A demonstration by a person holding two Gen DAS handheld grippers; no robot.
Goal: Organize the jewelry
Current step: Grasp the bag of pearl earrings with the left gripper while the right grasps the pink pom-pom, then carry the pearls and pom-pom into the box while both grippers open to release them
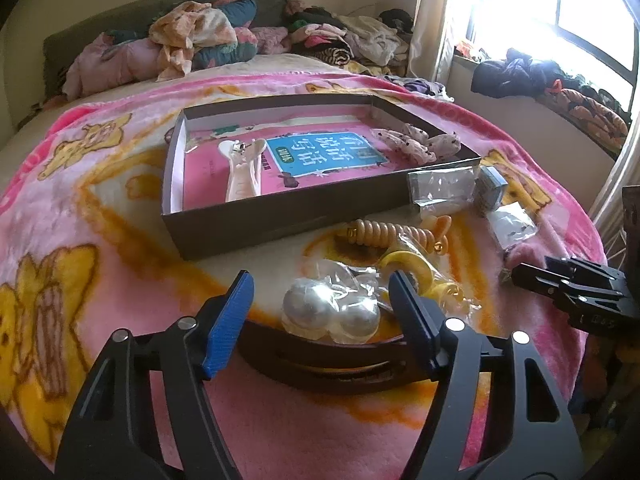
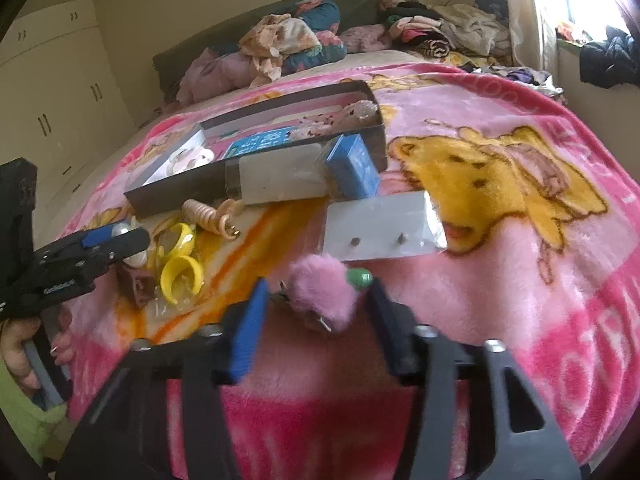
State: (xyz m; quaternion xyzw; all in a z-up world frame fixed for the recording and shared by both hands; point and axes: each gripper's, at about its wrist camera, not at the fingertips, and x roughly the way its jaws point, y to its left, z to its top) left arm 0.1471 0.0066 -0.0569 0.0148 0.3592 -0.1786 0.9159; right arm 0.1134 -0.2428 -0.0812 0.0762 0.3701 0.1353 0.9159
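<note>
- Shallow brown box (image 1: 280, 216) sat on the pink bear blanket (image 1: 100, 200); inside it lay a pink book with a blue label (image 1: 324, 154), a cream hair claw (image 1: 242, 172) on the book's left side, and a speckled pink scrunchie (image 1: 416, 142) in the far right corner.
- Outside the box, leaning on its front right wall: a clear packet (image 1: 440, 192) and a small blue box (image 1: 490, 190).
- Loose on the blanket near the front wall: a spiral beige hair tie (image 1: 380, 234), yellow rings in plastic (image 2: 180, 276), an earring card (image 2: 380, 228) with two studs.
- Left gripper (image 1: 320, 292) was wide open, holding nothing; pearl balls in a clear bag (image 1: 332, 312) lay between its fingers, on a dark brown hair clip (image 1: 332, 360).
- Right gripper (image 2: 316, 300) also wide open, empty; a pink pom-pom clip (image 2: 320, 300) with a green bead (image 2: 360, 278) lay on the blanket between its tips, contact unclear.
</note>
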